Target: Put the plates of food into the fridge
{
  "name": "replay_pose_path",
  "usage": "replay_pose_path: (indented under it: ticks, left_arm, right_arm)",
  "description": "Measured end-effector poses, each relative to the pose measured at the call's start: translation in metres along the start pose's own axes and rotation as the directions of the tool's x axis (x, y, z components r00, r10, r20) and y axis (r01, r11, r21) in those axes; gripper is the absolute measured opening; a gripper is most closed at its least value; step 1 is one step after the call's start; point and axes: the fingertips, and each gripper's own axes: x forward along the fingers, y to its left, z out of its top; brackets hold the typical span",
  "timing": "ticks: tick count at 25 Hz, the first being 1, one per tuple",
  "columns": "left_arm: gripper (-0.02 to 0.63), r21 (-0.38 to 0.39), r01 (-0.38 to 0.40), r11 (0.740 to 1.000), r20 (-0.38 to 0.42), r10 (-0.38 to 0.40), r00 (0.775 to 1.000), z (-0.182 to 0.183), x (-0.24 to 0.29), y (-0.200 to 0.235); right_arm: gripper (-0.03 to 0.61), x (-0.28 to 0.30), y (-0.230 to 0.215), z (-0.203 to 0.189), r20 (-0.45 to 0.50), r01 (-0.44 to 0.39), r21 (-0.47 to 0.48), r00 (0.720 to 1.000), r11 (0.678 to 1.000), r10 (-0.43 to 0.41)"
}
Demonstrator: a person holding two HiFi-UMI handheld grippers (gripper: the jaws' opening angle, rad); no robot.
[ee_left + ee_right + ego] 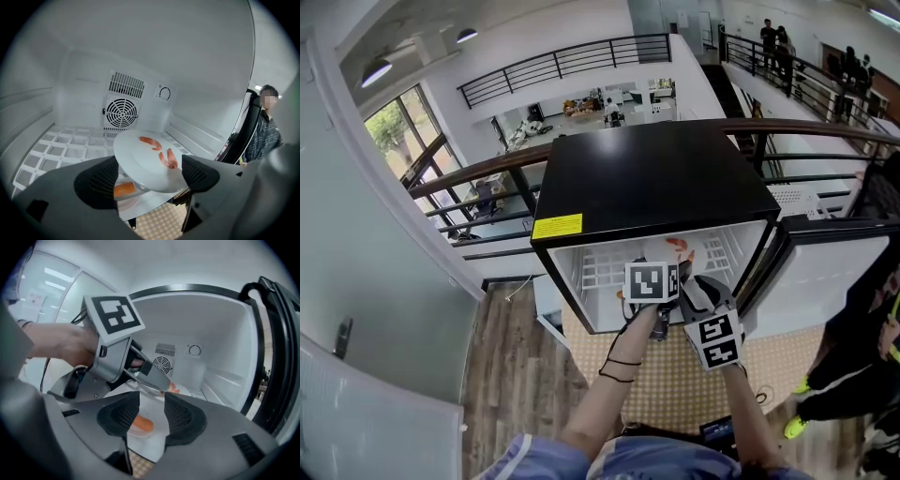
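The black mini fridge (656,178) stands open, its white inside facing me. A white plate of shrimp (150,157) lies slightly tilted between the wide jaws of my left gripper (150,176), its rim close to both pads; the jaws are open. Just below it, a small plate with an orange piece of food (124,190) sits at the fridge's front edge. That plate (140,425) shows through the narrow gap of my right gripper (151,416), which grips nothing. From above, both the left gripper (661,262) and the right gripper (698,292) are at the fridge mouth.
The fridge door (825,272) hangs open to the right. A person (862,319) stands beside it. A wire shelf (70,145) and a fan grille (122,112) fill the back of the fridge. A checkered mat (675,375) lies below, a railing (487,173) behind.
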Motion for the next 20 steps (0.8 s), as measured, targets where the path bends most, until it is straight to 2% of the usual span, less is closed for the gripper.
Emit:
replay_pose_path:
  ticks: [4, 6, 7, 10, 13, 16, 20]
  left_arm:
    - [0.413, -0.034, 0.029, 0.999, 0.003, -0.029, 1.000, 0.002, -0.001, 0.001]
    - [0.413, -0.031, 0.034, 0.999, 0.002, -0.034, 0.999, 0.003, -0.002, 0.002]
    - [0.413, -0.029, 0.041, 0.999, 0.000, -0.041, 0.999, 0.003, -0.003, 0.002]
    - [0.413, -0.023, 0.100, 0.995, -0.024, -0.101, 0.995, 0.001, -0.005, -0.002]
    - [0.413, 0.010, 0.178, 0.984, -0.044, -0.178, 0.983, -0.002, -0.009, -0.008]
    - [0.413, 0.081, 0.245, 0.966, -0.084, -0.238, 0.968, -0.010, -0.018, -0.010]
    - [0.413, 0.201, 0.325, 0.924, -0.189, -0.290, 0.938, -0.024, -0.026, -0.011]
  right_arm:
    - [0.158, 0.011, 0.004, -0.005, -0.030, 0.016, -0.200, 0.999, 0.980, -0.022]
    - [0.128, 0.016, -0.001, -0.006, -0.034, 0.033, -0.235, 0.999, 0.971, -0.042]
    - [0.088, 0.017, -0.004, -0.005, -0.029, 0.042, -0.224, 0.998, 0.974, -0.050]
    - [0.055, 0.019, -0.015, -0.001, -0.013, 0.068, -0.160, 0.997, 0.985, -0.071]
    - [0.038, 0.022, -0.022, -0.001, -0.024, 0.081, -0.148, 0.996, 0.986, -0.085]
    - [0.038, 0.028, -0.023, -0.004, -0.033, 0.079, -0.130, 0.996, 0.988, -0.084]
    - [0.038, 0.033, -0.027, -0.007, -0.040, 0.091, -0.088, 0.995, 0.992, -0.094]
